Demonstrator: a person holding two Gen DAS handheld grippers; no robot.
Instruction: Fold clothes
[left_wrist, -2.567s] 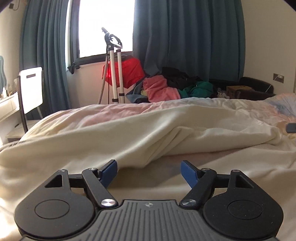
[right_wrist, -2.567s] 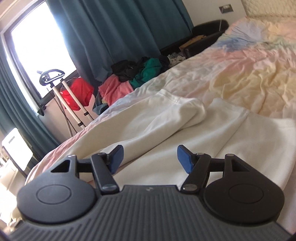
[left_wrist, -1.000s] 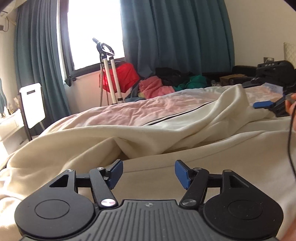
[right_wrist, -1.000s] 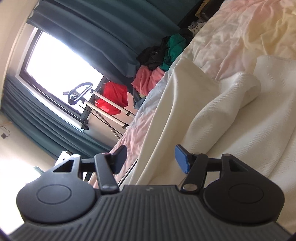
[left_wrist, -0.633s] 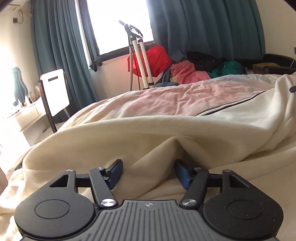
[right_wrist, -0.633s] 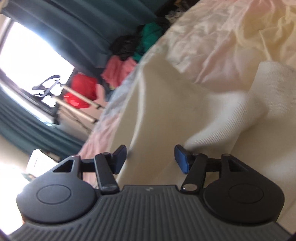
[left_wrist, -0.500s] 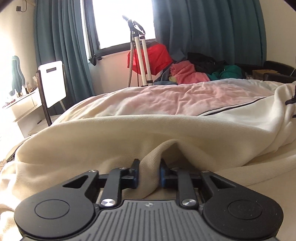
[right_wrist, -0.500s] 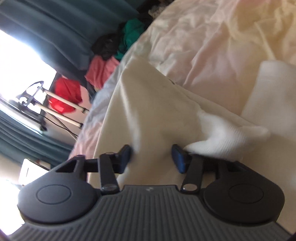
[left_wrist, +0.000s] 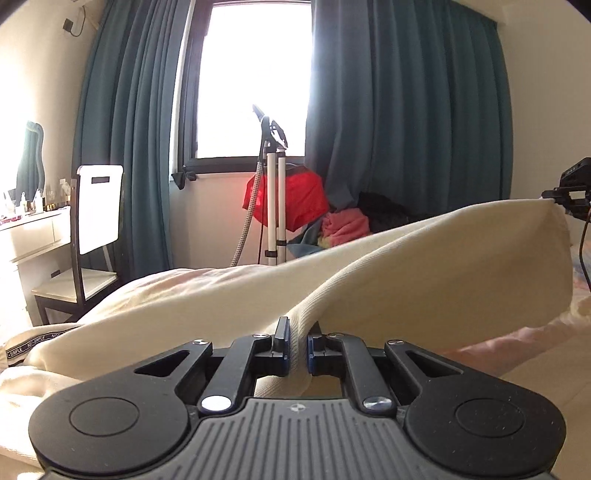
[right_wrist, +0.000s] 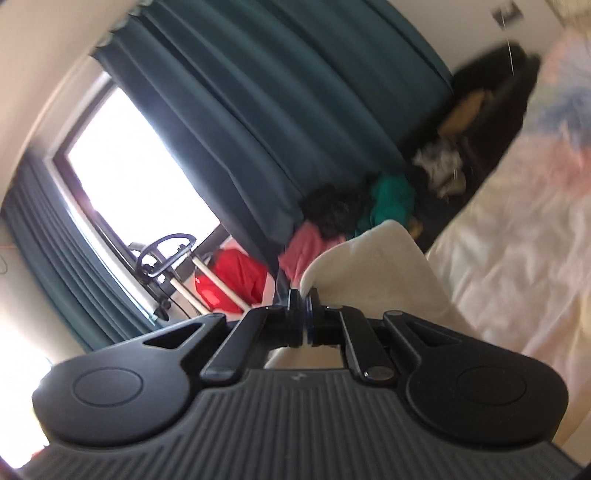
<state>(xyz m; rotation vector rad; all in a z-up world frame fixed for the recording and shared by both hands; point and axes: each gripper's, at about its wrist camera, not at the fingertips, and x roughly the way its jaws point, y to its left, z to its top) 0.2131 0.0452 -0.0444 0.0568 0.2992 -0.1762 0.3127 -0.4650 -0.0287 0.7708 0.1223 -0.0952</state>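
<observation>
- Left gripper (left_wrist: 296, 349), low centre of the left wrist view: jaws narrow, pinched on a ridge of the cream garment (left_wrist: 424, 273), likely to carry one end of an edge for a fold.
- Right gripper (right_wrist: 303, 316), centre of the right wrist view: jaws drawn tight on another bit of the same cream cloth, a flap standing up just above the pads; also seen at the far right edge of the left view, holding the raised corner.
- Garment stretched between both grips across the middle of the left view, lifted off the bed (left_wrist: 535, 354), rest trailing to lower left with a printed band.
- Beyond, upper centre: window (left_wrist: 255, 77), teal curtains (left_wrist: 406, 110), a steamer stand (left_wrist: 275, 192) with a red bag (left_wrist: 299, 199), a heap of clothes (left_wrist: 345, 225); chair (left_wrist: 96, 218) at left.
- Nothing in the way on the bed; sagging cloth likely to drag or bunch.
</observation>
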